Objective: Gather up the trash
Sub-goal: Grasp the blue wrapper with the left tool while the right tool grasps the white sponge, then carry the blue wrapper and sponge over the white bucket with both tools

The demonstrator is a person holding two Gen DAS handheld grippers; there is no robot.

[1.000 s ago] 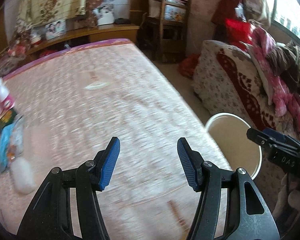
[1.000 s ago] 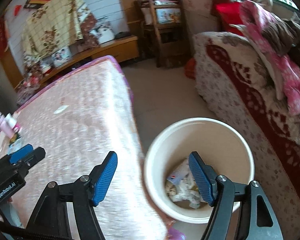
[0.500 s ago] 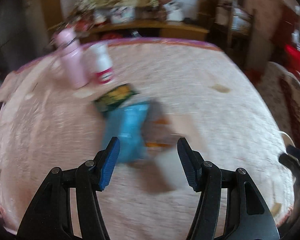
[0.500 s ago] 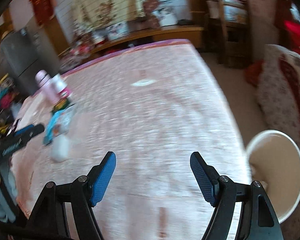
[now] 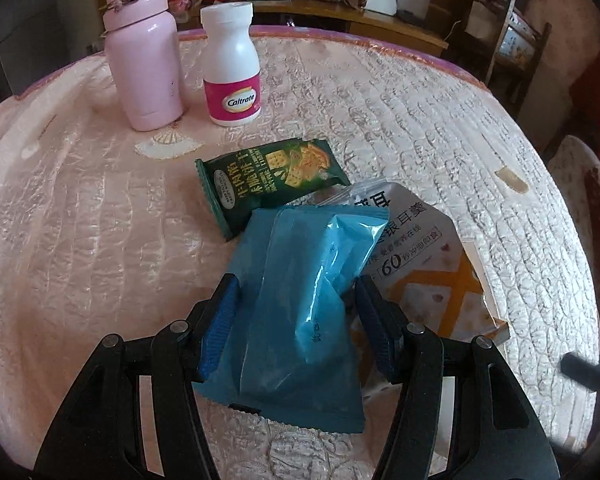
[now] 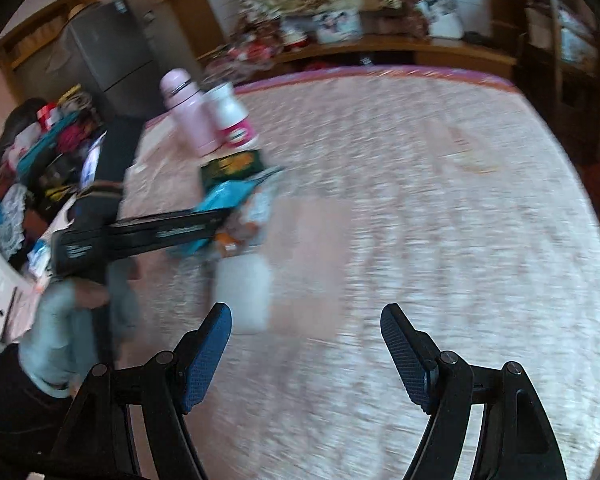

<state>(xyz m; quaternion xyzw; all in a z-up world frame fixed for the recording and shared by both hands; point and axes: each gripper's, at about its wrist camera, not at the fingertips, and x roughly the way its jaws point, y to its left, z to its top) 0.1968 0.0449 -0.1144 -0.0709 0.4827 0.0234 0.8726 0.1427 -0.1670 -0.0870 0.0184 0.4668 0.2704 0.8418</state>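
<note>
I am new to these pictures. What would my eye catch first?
The blue packet lies between the open jaws of the left gripper, overlapping a white pouch and a green packet. Behind stand a pink flask and a white bottle.

1. My left gripper (image 5: pixel 296 296): black frame w/ blue pads.
2. Wrapper (image 5: pixel 300 312) betw. my pads: plain teal-blue.
3. Snack pack (image 5: pixel 268 184): dark green, yellow cracker print.
4. Pouch (image 5: pixel 424 256): silver-white top, orange zigzag btm.
5. Flask (image 5: pixel 144 52): pale pink.
6. Pill bottle (image 5: pixel 230 68): white, magenta label.
7. Bedcover (image 5: pixel 80 220): pinkish, quilted sheen.
8. My right gripper (image 6: pixel 306 354): black w/ blue pads too.
</note>
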